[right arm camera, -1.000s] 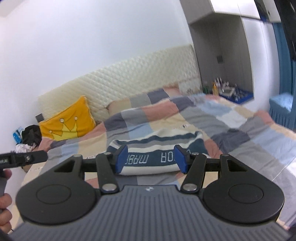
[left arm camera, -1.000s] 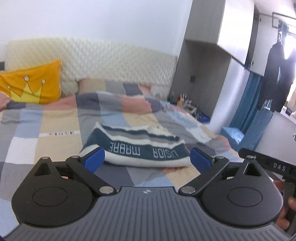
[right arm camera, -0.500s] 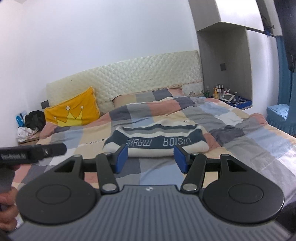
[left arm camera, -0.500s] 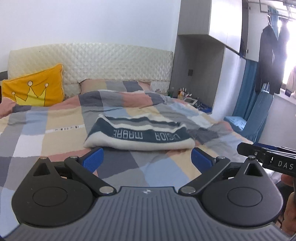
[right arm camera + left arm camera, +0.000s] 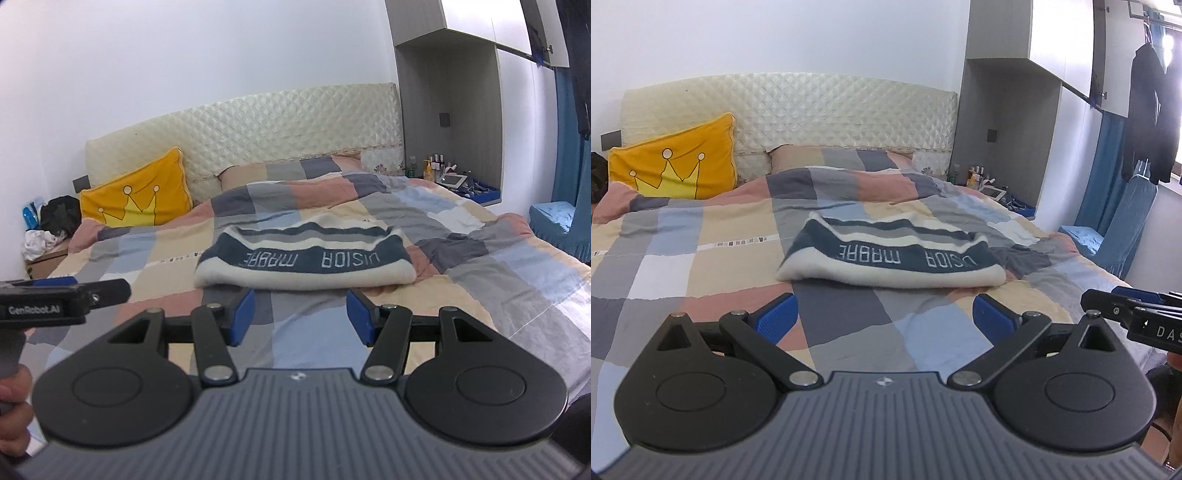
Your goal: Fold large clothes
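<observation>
Since the sweater [image 5: 890, 258] already lies folded into a compact stack mid-bed, toward the foot edge, the fold looks essentially complete. My left fingers [image 5: 884, 319] are spread wide and empty; my right fingers [image 5: 301, 315] are spread too, pinching nothing. Only tidying may remain.

A home bedroom: ahead of the grippers a bed [image 5: 701, 258] with quilted headboard [image 5: 820, 110], crown pillow [image 5: 676, 162], wardrobe [image 5: 1015, 122] to the right.
</observation>
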The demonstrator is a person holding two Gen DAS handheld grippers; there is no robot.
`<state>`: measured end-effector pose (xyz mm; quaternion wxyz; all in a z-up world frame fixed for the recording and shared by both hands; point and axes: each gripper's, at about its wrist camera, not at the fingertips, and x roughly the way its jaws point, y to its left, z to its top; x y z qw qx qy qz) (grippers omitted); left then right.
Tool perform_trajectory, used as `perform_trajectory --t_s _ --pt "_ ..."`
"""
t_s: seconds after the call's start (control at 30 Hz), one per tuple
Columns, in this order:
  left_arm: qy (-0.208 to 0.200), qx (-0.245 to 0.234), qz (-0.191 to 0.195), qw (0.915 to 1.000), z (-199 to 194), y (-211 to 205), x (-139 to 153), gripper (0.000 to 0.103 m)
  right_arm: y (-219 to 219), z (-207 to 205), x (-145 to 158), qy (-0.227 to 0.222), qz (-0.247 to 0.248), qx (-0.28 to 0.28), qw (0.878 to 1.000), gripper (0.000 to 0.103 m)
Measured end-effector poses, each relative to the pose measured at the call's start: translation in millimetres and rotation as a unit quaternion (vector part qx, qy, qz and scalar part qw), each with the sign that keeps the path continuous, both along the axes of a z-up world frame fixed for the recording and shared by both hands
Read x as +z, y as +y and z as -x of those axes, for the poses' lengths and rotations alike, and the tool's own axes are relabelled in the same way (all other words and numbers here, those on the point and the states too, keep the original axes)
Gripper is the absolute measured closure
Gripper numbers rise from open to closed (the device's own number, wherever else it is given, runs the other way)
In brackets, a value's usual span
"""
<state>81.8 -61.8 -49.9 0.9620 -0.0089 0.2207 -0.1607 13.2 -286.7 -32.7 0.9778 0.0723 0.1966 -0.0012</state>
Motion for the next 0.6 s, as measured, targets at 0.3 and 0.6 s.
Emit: perform_trajectory --t_s 0.3,0.6 --pt "-0.012 0.002 -0.002 0.9999 10 0 4 0.001 -3 0 -1 0.007 0.007 -0.009 1.0 0.0" --pt "-0.018 0.011 -0.005 0.9998 13 0 7 0.001 -6 -2 -2 0.013 0.008 -0.013 1.0 0.0"
